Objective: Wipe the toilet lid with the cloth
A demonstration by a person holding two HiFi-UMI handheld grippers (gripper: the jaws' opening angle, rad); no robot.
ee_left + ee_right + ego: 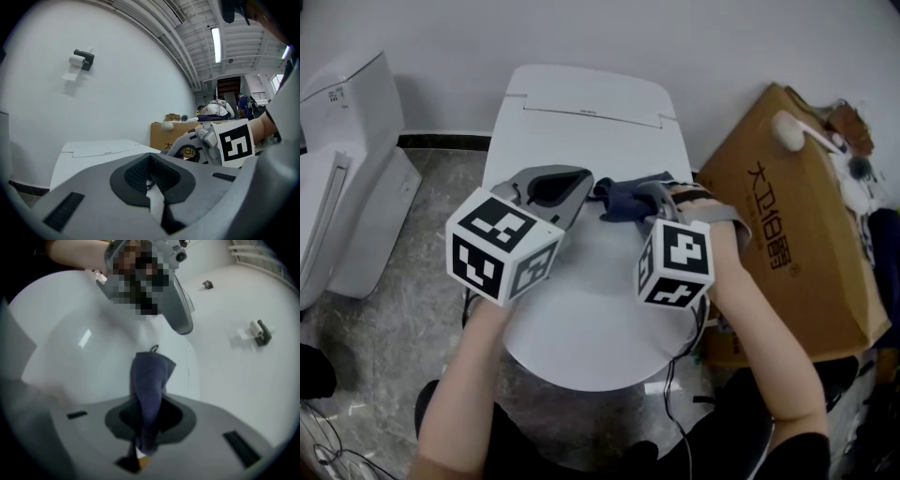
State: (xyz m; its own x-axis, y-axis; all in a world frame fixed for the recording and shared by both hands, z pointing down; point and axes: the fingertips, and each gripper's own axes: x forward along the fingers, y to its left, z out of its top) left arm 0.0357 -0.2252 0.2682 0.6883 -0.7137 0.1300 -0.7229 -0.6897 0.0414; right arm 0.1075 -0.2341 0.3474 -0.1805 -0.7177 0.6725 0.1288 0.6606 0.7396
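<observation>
Both grippers sit over the white toilet lid point(581, 319). The left gripper point(152, 164) has its jaws pressed together with nothing between them, and it's held just above the lid. The right gripper point(145, 425) is clamped on the dark blue cloth point(149, 378), which hangs out past the jaws and bunches up on the lid near the hinge end. A cardboard box point(797, 216) stands right beside the toilet, and there's a toilet roll holder point(82, 60) up on the wall behind.
</observation>
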